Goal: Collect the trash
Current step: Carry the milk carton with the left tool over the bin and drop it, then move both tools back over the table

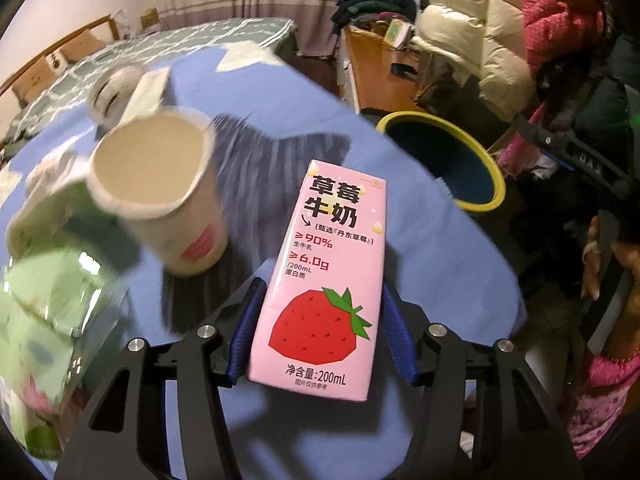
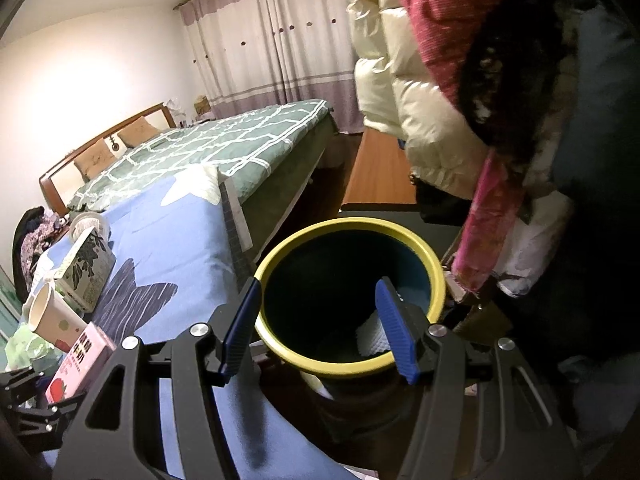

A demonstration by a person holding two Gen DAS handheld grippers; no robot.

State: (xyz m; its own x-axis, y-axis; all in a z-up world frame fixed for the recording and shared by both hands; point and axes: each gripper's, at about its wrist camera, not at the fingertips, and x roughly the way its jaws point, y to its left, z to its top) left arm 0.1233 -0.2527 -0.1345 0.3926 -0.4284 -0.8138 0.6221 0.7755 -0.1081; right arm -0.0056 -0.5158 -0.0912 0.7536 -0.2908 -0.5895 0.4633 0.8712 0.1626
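Left gripper (image 1: pixel 320 328) clamped on boxy pink milk carton (image 1: pixel 324 280); right gripper (image 2: pixel 318 328) open, empty.

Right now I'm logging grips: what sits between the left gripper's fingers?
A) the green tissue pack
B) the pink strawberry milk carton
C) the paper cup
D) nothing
B: the left gripper has its blue pads against both sides of the pink strawberry milk carton.

Green bed (image 2: pixel 224 144), curtains (image 2: pixel 256 40), cream jacket (image 2: pixel 420 120).
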